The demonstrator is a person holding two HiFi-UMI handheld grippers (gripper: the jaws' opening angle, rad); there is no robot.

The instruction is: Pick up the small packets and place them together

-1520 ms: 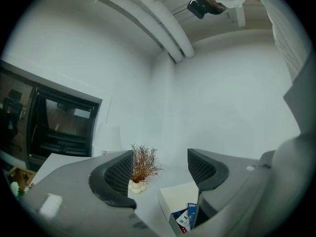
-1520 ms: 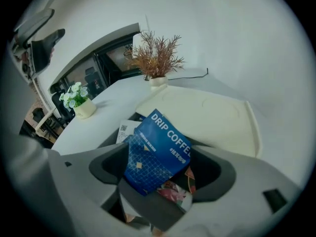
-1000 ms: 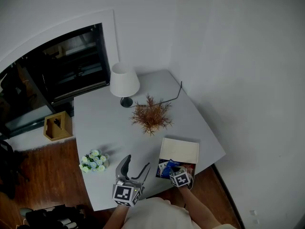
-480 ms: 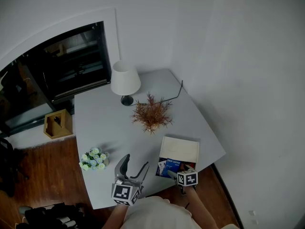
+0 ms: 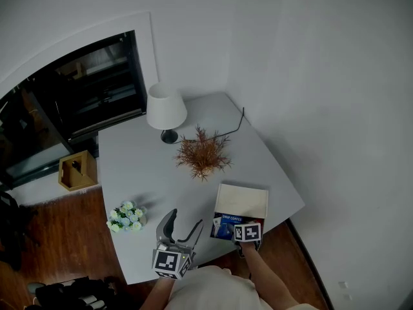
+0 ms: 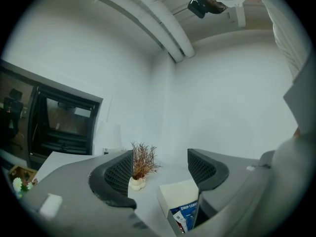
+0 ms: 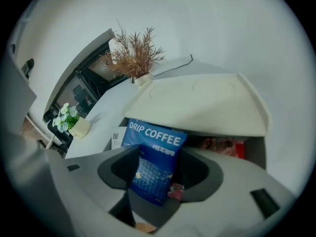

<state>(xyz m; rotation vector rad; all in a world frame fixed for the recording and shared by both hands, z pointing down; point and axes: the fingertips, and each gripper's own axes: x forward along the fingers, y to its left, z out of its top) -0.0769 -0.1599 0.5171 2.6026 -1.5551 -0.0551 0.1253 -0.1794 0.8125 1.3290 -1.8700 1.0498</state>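
Note:
An open white box [image 5: 242, 202] sits at the table's near right corner, its lid tipped back. Inside stand a blue "DRIP COFFEE" packet [image 7: 154, 149], a red packet [image 7: 223, 145] and a white packet with a code [image 7: 117, 138]. My right gripper [image 7: 160, 173] hangs at the box's front; its jaws are closing with the blue packet's lower part between them, and a small gap shows at the right jaw. In the head view the right gripper [image 5: 239, 227] covers the box's front edge. My left gripper [image 5: 182, 227] hovers open over the table's front, holding nothing.
A white lamp [image 5: 166, 108] and a dried plant [image 5: 203, 155] stand behind the box, with a dark cable [image 5: 233, 130] near the wall. A small pot of pale flowers [image 5: 127, 216] sits front left. A wooden crate [image 5: 77, 170] rests on the floor.
My right gripper drew back to the right, then returned up and left over the box's front. The left gripper has stayed where it was.

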